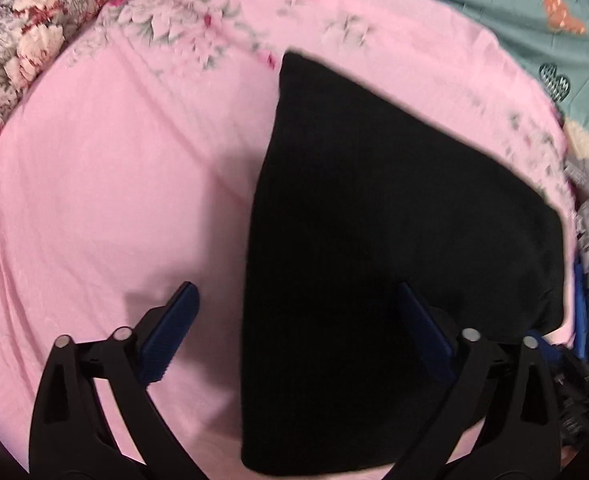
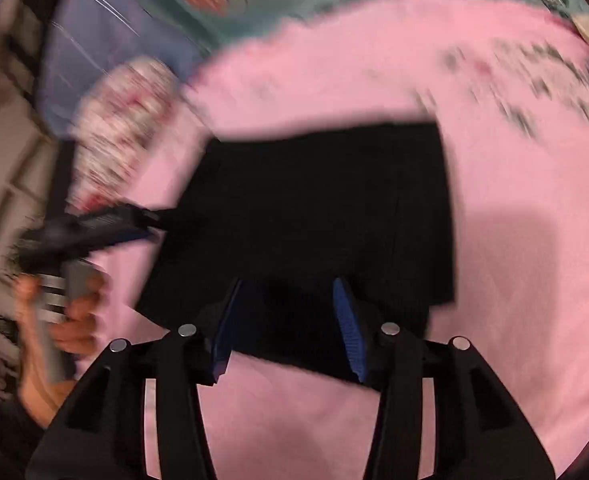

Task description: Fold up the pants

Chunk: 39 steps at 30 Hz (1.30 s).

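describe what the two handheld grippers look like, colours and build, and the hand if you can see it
Both the left gripper and the right gripper share one build: matte black plastic arms with triangular cut-outs, round silver pivot pins, and flat blue ribbed finger pads. No cables or markings show. In the right wrist view, a bare hand grips the left gripper's grey handle; no sleeve is visible.

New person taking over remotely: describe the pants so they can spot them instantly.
Find the pink sheet covering the bed. The pants lie flat on it as a folded block. They are plain black, the only dark, unpatterned fabric there.
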{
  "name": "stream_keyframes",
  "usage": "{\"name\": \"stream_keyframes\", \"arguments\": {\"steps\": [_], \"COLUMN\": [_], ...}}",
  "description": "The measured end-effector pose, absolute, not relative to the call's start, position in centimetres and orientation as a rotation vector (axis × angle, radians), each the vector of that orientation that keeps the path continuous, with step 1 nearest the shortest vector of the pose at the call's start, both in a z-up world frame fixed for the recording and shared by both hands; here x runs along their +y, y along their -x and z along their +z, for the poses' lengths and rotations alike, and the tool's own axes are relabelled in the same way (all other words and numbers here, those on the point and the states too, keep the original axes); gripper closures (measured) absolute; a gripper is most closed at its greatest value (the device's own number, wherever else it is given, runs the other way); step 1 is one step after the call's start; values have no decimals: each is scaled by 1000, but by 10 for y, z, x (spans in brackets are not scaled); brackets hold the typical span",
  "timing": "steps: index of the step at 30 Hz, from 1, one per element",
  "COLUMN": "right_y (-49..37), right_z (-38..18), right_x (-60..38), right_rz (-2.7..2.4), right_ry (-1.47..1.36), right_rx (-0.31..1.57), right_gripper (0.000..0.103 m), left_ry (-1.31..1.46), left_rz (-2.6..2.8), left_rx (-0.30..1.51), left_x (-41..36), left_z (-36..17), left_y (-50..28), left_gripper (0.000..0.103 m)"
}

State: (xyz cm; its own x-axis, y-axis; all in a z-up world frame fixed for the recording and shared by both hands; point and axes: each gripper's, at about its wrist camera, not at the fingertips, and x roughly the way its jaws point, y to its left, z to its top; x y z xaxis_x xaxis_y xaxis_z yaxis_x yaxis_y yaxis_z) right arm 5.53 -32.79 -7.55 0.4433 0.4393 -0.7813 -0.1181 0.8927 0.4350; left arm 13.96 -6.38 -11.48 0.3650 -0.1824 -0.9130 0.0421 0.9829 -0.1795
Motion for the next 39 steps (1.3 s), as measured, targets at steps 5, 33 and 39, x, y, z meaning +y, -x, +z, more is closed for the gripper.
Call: {"name": "stream_keyframes", "arguments": {"steps": [5, 33, 39], "right_y": [-32, -84, -101], "right_z": [-66, -93, -97], "right_x": [-343, -369, -366], "right_rz": [333, 347, 354], "right_ry": [-408, -607, -584], "right_rx": [998, 985, 948], "right_gripper": [48, 14, 19], "left_ry": [157, 333, 443], "left_rz": [-131, -466, -532], "left_rx": [1193, 1367, 1346], "left_x": [-48, -47, -37], "left_z": [-90, -109, -117], "left_y": [-119, -170, -178], "left_gripper": [2, 43, 23]}}
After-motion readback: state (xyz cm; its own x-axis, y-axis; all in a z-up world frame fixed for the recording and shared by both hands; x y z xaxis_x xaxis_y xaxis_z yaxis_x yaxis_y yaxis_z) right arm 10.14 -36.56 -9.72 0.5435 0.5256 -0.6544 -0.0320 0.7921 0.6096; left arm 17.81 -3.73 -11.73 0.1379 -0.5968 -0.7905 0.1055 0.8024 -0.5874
